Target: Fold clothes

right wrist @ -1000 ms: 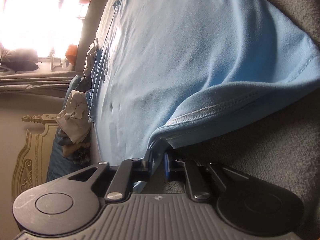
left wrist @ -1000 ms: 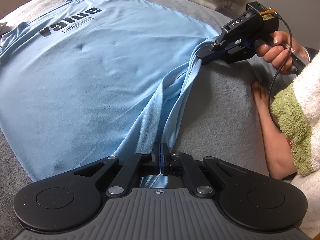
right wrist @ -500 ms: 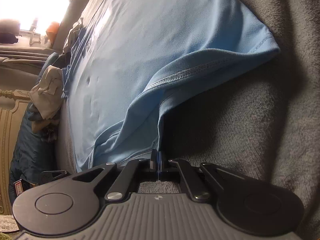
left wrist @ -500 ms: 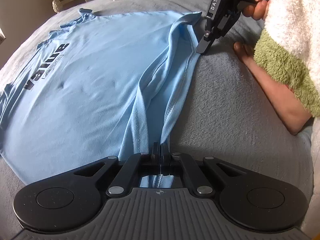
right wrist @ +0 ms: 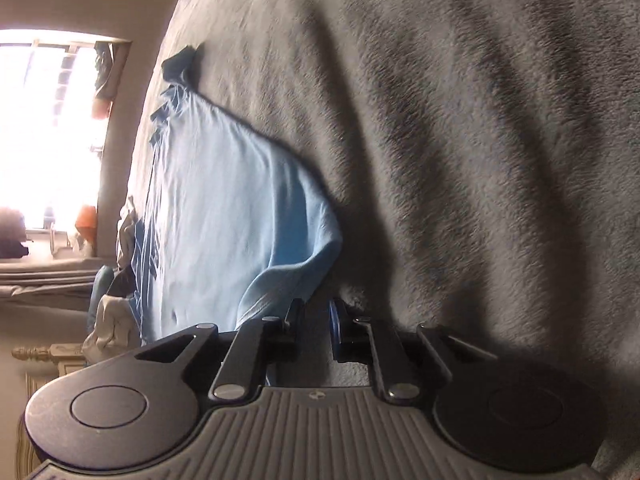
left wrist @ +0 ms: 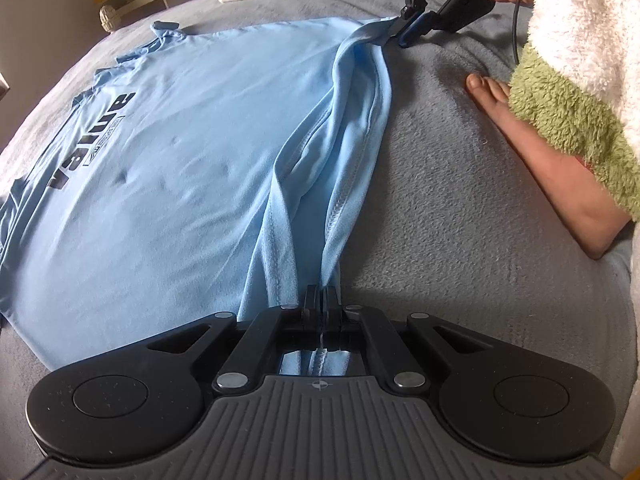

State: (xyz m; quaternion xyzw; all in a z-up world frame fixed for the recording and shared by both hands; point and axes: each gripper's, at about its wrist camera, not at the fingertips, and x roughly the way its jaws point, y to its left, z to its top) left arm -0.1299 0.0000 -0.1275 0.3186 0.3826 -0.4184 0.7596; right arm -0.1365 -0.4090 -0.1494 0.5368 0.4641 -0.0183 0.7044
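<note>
Blue jersey, a shirt (left wrist: 192,152), lies spread flat and print-up on the grey blanket (left wrist: 460,240), and as far as these views show you are only at the start of the first fold. Your left gripper (left wrist: 321,300) is pinched tight on the hem at the near corner, with cloth bunched between its fingers and trailing back through the gap. From that pinch the hem edge runs raised in a long ridge to the far corner, where your right gripper (left wrist: 402,34) sits at the fabric. From the left camera it looks to be touching the corner, but the right camera shows its fingers parted with a clear gap; the shirt (right wrist: 224,216) edge lies against the left finger (right wrist: 294,312) and nothing is clamped between them. So judge that corner as not held. What is done: the shirt is laid out smooth, sleeves at the far end, and one hem corner secured. What is left: nearly everything. No panel has been turned over onto the body yet, the print is fully uncovered, and no crease is set. You would likely need the right side pinched on its corner before carrying the hem up toward the collar.
</note>
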